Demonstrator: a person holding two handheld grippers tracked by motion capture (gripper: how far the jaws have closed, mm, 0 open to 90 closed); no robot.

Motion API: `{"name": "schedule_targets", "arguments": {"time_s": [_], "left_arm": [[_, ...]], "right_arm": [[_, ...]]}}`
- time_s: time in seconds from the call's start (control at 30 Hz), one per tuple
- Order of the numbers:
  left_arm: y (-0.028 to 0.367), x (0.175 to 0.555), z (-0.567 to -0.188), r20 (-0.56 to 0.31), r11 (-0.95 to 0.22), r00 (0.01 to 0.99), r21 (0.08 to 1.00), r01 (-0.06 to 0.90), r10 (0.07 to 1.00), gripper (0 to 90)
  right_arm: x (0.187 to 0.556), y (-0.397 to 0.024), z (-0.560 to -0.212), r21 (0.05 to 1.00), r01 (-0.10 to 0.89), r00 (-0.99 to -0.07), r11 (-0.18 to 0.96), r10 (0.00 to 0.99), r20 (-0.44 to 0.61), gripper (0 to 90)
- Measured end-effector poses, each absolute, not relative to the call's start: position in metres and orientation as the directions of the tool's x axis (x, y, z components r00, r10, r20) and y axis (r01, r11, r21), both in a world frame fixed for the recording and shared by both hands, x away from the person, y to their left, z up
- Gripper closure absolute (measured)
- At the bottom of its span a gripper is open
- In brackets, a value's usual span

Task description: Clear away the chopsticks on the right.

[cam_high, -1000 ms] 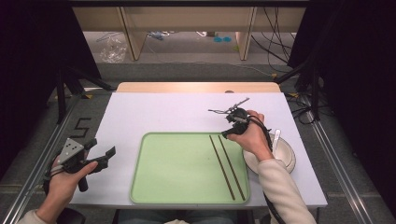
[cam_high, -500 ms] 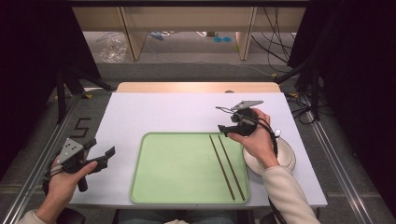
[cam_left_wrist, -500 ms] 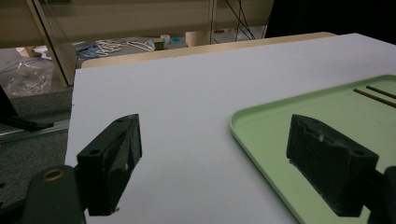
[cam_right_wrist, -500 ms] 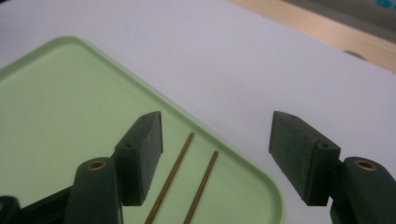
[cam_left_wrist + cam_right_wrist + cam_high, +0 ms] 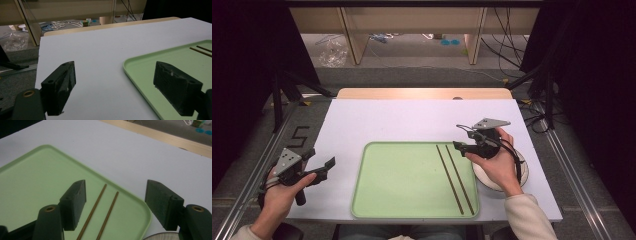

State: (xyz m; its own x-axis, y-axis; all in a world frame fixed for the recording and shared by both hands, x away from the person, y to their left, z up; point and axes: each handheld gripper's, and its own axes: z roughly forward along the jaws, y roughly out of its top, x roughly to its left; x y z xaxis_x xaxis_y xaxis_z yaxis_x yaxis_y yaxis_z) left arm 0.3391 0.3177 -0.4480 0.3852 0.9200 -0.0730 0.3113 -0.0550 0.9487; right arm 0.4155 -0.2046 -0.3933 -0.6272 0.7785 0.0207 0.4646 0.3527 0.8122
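Two thin brown chopsticks (image 5: 454,177) lie side by side on the right part of a light green tray (image 5: 402,195). My right gripper (image 5: 458,137) hovers over the tray's far right corner, pointing left. Its jaws have just been opening and hold nothing. In the right gripper view the chopsticks (image 5: 100,202) lie on the tray (image 5: 37,177) below the right gripper (image 5: 116,187). My left gripper (image 5: 320,157) rests open at the table's near left, left of the tray. Its own view shows the left gripper (image 5: 115,72), the tray's edge (image 5: 140,75) and the chopstick ends (image 5: 200,51).
A white round plate (image 5: 523,172) sits right of the tray, partly under the right hand; its rim (image 5: 162,237) shows in the right gripper view. The white table top (image 5: 412,120) has a wooden strip (image 5: 422,93) along its far edge. Dark stands and cables flank the table.
The right hand has drifted right and a little nearer, from over the chopsticks' far ends to the tray's right edge, and its jaws have spread wider. The left hand has stayed put.
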Motion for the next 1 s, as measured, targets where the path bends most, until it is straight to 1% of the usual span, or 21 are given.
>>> {"name": "schedule_targets", "arguments": {"time_s": [0.17,0.2,0.63,0.8,1.0], "left_arm": [[0.318,0.339,-0.448,-0.072,-0.056,0.386,0.949,0.311,0.92,18.2],[0.318,0.339,-0.448,-0.072,-0.057,0.386,0.949,0.311,0.92,18.2],[0.318,0.339,-0.448,-0.071,-0.058,0.387,0.949,0.311,0.919,18.2],[0.317,0.34,-0.448,-0.07,-0.059,0.39,0.949,0.311,0.918,18.1],[0.318,0.341,-0.448,-0.059,-0.071,0.397,0.949,0.306,0.916,18.1]], "right_arm": [[0.405,-0.209,-0.397,0.821,0.464,-0.616,0.332,0.787,0.03,34.0],[0.402,-0.212,-0.399,0.829,0.446,-0.623,0.337,0.782,0.017,33.8],[0.381,-0.218,-0.407,0.833,0.447,-0.609,0.326,0.793,0.016,33.6],[0.372,-0.218,-0.411,0.838,0.437,-0.618,0.326,0.786,0.016,33.6],[0.37,-0.216,-0.412,0.836,0.443,-0.629,0.325,0.777,0.032,31.9]]}}
